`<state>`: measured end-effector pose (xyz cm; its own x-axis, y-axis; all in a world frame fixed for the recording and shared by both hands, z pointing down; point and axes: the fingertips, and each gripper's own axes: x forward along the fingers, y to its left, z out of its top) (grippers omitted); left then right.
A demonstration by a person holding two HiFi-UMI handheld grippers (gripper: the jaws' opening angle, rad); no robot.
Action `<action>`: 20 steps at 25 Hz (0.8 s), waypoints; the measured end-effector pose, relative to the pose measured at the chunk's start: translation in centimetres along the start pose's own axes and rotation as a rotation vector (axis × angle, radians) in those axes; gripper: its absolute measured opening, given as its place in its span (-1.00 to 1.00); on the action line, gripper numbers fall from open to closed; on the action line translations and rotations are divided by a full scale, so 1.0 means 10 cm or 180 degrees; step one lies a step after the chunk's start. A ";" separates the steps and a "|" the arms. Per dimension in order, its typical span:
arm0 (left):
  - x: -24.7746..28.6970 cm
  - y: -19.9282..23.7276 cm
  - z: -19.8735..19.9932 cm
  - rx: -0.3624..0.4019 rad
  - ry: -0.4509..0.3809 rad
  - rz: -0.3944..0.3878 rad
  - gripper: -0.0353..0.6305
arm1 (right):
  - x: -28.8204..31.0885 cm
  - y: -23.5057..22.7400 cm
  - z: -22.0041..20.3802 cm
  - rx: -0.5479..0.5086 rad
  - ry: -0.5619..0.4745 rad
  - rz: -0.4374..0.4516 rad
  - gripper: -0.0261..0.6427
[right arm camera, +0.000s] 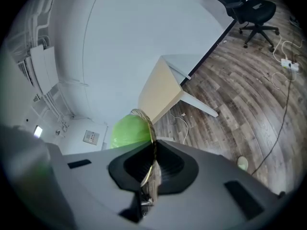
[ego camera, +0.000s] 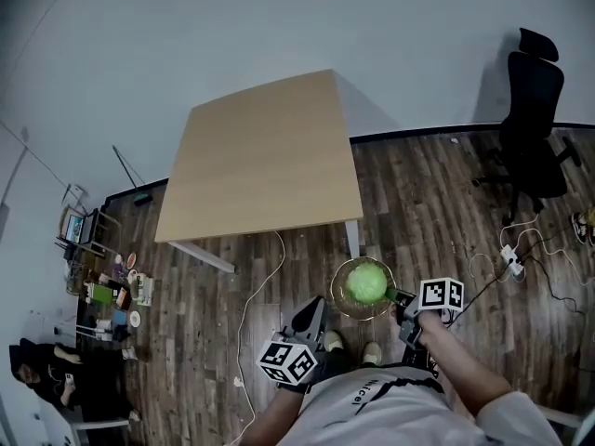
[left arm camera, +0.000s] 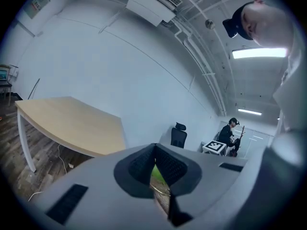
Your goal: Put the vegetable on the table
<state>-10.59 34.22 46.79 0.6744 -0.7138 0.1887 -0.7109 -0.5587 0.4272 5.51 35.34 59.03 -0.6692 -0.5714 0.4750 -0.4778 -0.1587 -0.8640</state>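
Observation:
A round green vegetable [ego camera: 366,282] lies in a clear bowl [ego camera: 346,307] with a gold rim, held over the wooden floor in front of the bare wooden table [ego camera: 260,156]. My right gripper [ego camera: 400,297] is shut on the bowl's right rim. In the right gripper view the rim [right arm camera: 149,128] runs between the pads of that gripper [right arm camera: 152,164], with the vegetable [right arm camera: 127,131] just beyond. My left gripper [ego camera: 316,309] sits by the bowl's left side. In its own view the left gripper [left arm camera: 154,169] has its pads together, and a green sliver shows through the slit.
A black office chair [ego camera: 532,119] stands at the back right, with a power strip and cables [ego camera: 509,258] on the floor near it. A white cable [ego camera: 260,286] trails under the table. Small clutter [ego camera: 112,295] and a seated person [ego camera: 37,370] are at the left.

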 end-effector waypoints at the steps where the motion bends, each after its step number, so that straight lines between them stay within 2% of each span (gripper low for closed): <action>1: 0.02 0.02 0.00 -0.0004 0.0003 0.0012 -0.86 | 0.02 0.01 0.03 -0.0005 0.0008 0.0004 -0.85; 11: 0.41 0.53 0.23 -0.0035 0.0015 0.0024 -0.86 | 0.53 0.18 0.49 0.0048 -0.0030 -0.0034 -0.85; 20: 0.93 1.39 0.83 0.0125 0.0052 -0.0158 -0.86 | 1.38 0.46 1.08 0.0161 -0.0230 -0.0093 -0.84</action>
<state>-15.79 16.30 47.12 0.7119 -0.6781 0.1827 -0.6836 -0.6096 0.4013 0.26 18.01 59.79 -0.6116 -0.6223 0.4885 -0.4661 -0.2155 -0.8581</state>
